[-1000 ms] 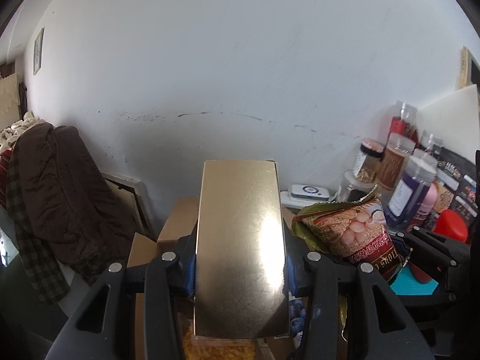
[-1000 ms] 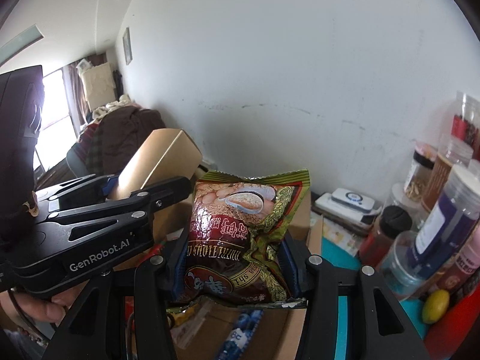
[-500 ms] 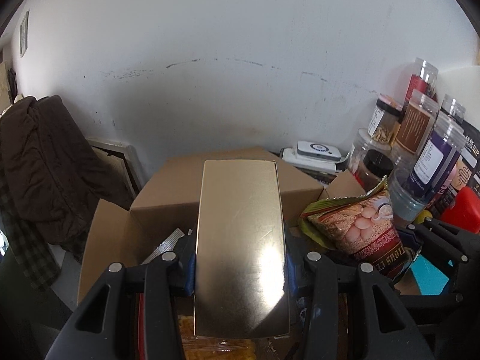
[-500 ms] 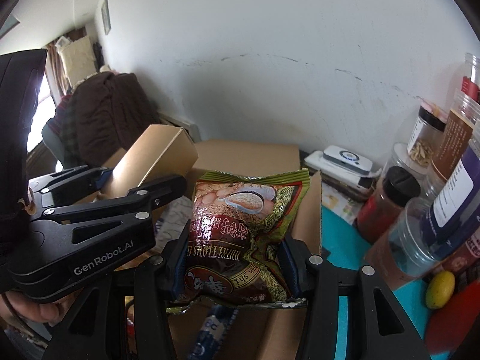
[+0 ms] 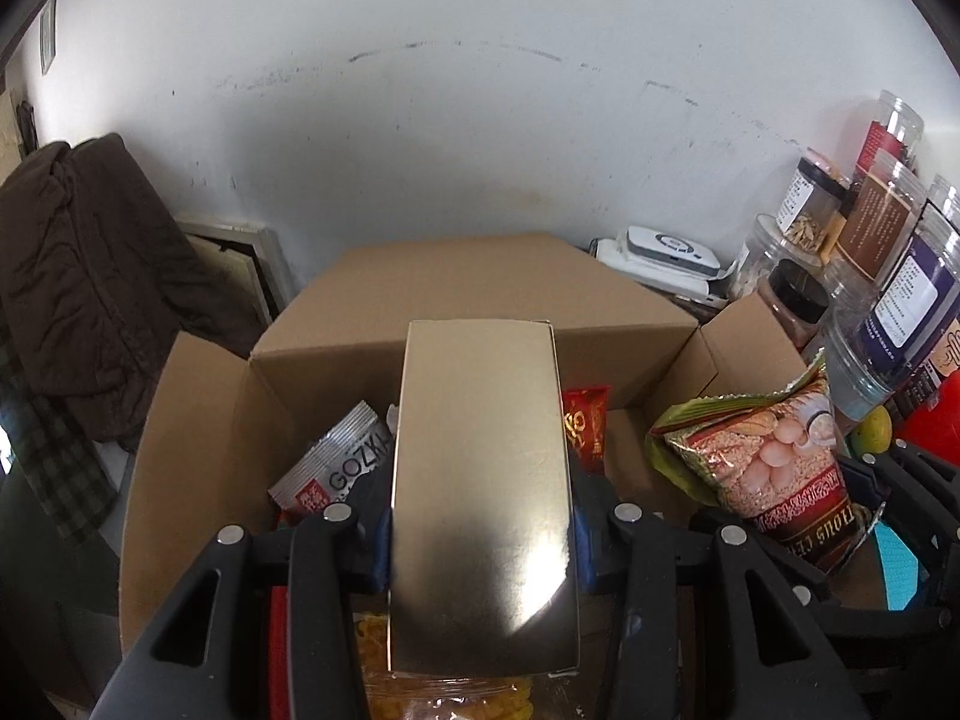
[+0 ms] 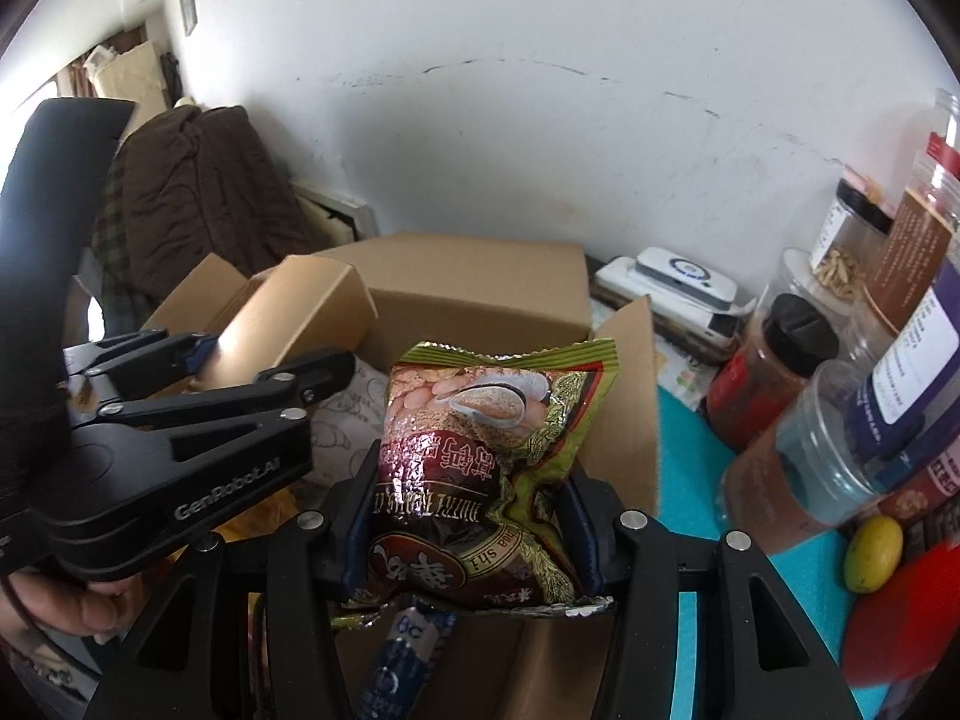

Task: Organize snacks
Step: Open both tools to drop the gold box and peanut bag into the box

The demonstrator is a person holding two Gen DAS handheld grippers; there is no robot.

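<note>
My left gripper (image 5: 480,531) is shut on a shiny gold box (image 5: 483,480) and holds it over the open cardboard box (image 5: 468,294). Inside that box lie a silver packet (image 5: 342,462), a red packet (image 5: 585,426) and a bag of yellow snacks (image 5: 444,696). My right gripper (image 6: 474,525) is shut on a green and red snack bag (image 6: 480,450), held over the box's right side (image 6: 624,408). The left gripper with the gold box (image 6: 294,330) shows at the left of the right wrist view. The snack bag also shows in the left wrist view (image 5: 774,468).
Several plastic jars (image 5: 870,276) stand at the right on a teal surface (image 6: 690,456). A white device (image 6: 684,282) lies by the wall. A yellow fruit (image 6: 873,552) and a red object (image 6: 906,618) sit at the right. A brown coat (image 5: 78,288) hangs at the left.
Both grippers have tipped downward and come over the cardboard box, still holding their items. The inside of the box and its packets have come into view.
</note>
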